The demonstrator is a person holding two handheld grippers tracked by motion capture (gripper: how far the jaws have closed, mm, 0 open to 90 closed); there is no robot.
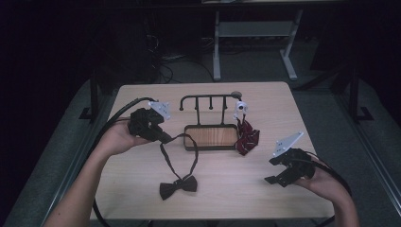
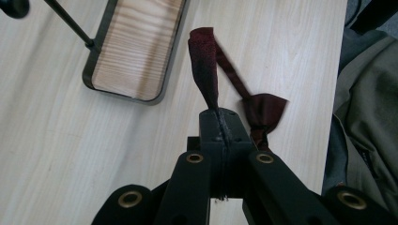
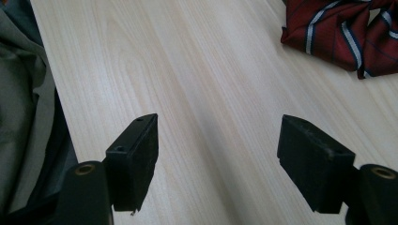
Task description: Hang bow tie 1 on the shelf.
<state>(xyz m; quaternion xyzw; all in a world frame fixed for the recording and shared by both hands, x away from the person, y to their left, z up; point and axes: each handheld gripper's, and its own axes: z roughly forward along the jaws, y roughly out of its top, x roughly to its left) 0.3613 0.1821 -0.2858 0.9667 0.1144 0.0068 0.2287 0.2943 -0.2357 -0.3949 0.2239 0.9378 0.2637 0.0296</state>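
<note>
The left hand-held gripper [image 2: 220,123] is clenched on the thin fabric strap of a dark maroon bow tie [image 1: 178,186], whose knotted bow lies on the pale wood-grain worktop [image 1: 222,189] in front of a black-framed rack with a wooden tray base [image 1: 210,136]. The right hand-held gripper [image 3: 218,157] hovers released above bare worktop, near a crumpled red striped tie [image 3: 347,35].

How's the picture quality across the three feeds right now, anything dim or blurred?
High view: dim, room around the table nearly black. Left gripper view: bright; bow tie a little soft, strap sharp. Right gripper view: evenly lit, striped tie crisp.
</note>
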